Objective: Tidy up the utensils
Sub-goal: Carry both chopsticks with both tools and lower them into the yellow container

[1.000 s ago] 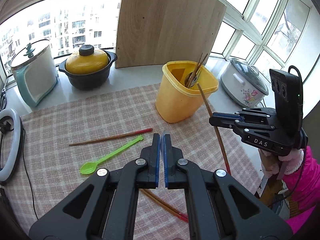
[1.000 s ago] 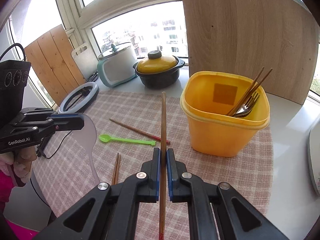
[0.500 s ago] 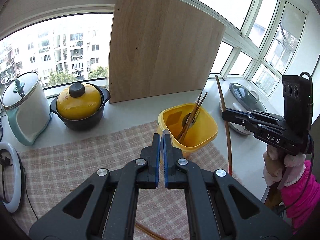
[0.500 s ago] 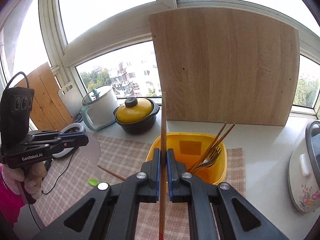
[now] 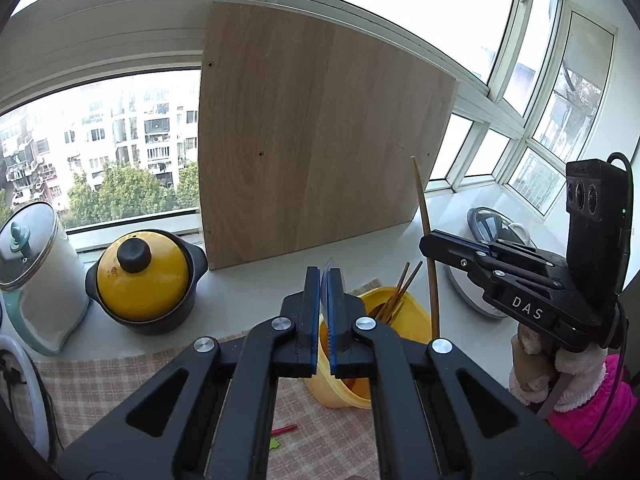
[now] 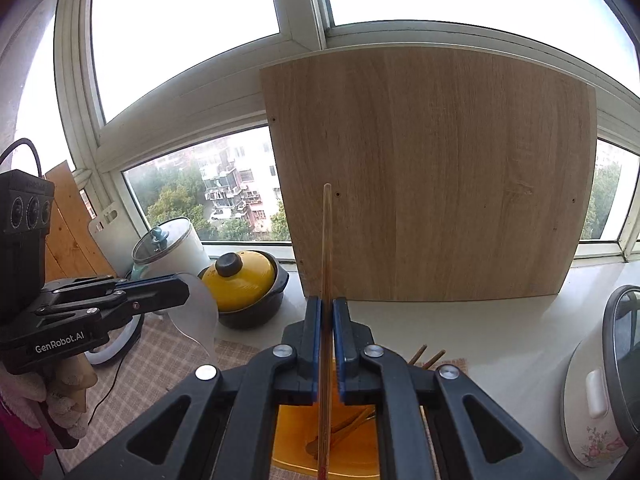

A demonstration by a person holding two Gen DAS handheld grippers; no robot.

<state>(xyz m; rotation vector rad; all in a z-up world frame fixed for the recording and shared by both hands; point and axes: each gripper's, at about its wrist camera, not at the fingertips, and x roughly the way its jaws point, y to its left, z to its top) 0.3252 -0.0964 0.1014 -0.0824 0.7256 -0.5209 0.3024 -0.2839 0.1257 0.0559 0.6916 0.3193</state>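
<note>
Centre of the right wrist view: chopstick (image 6: 326,280) clamped between the pressed-together fingers of the right gripper (image 6: 327,320), standing nearly upright, its tip before the wooden board (image 6: 436,176). Its lower end reaches down over the mouth of the yellow bin (image 6: 320,432) at the lower centre of the frame; whether it touches the bin floor cannot be told. A second ago the same chopstick was held low over the checked cloth, with the bin ahead and to the right; it has since been raised and carried over the bin. Two chopsticks (image 6: 426,354) and what looks like a fork already lean inside.

In the left wrist view the held chopstick (image 5: 427,248) appears right of centre, pinched by the right gripper (image 5: 430,242), its lower part dropping behind the bin (image 5: 404,320). The left gripper (image 5: 323,280) sits at frame centre, fingers nearly together on a clear thin sheet. It too has lifted: the green spoon and loose chopsticks on the cloth (image 5: 100,380), visible a second ago, are now hidden behind its body, save a scrap of red and green at the lower centre.

Judgement: the transfer is at its release point; opening the right gripper should let the chopstick fall in. Several utensils remain to be collected. At upper left stand a yellow-lidded pot (image 5: 144,276) and a white kettle (image 5: 36,276), both uninvolved.
</note>
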